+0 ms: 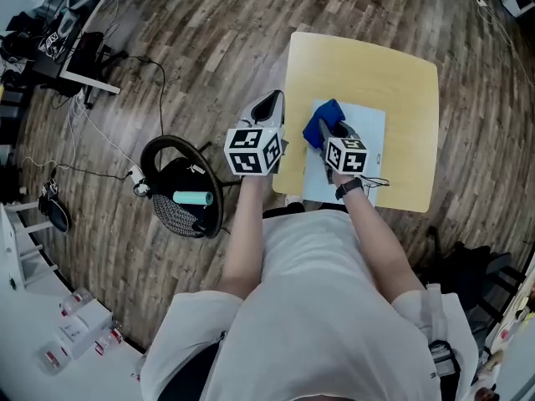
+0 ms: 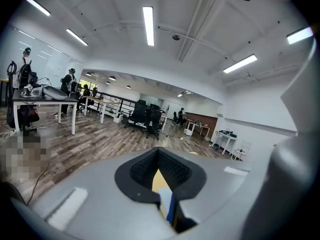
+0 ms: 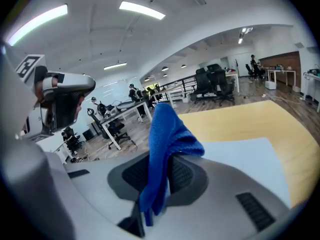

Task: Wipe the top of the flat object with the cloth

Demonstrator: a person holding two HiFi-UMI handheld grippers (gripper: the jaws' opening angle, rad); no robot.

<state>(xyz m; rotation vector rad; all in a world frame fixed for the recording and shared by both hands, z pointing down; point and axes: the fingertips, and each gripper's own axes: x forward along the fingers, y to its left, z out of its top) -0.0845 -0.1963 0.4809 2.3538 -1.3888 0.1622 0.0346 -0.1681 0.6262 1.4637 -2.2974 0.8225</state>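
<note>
A flat white board (image 1: 361, 129) lies on the small yellow table (image 1: 368, 65), near its front edge. My right gripper (image 1: 323, 129) is over the board's left part, shut on a blue cloth (image 1: 323, 120) that bunches up past the jaws. In the right gripper view the blue cloth (image 3: 167, 134) stands up between the pads of the right gripper (image 3: 160, 176), with the white board (image 3: 240, 156) and table (image 3: 240, 121) beyond. My left gripper (image 1: 274, 100) is held beside the table's left edge, shut and empty. Its own view shows the left gripper (image 2: 159, 171) aimed into the room.
A black round stool (image 1: 180, 186) with a teal bottle (image 1: 192, 197) on it stands left of me on the wood floor. Cables (image 1: 100, 132) run to a desk (image 1: 75, 32) at the upper left. White shelving (image 1: 50, 324) is at the lower left, a dark bag (image 1: 468, 266) at the right.
</note>
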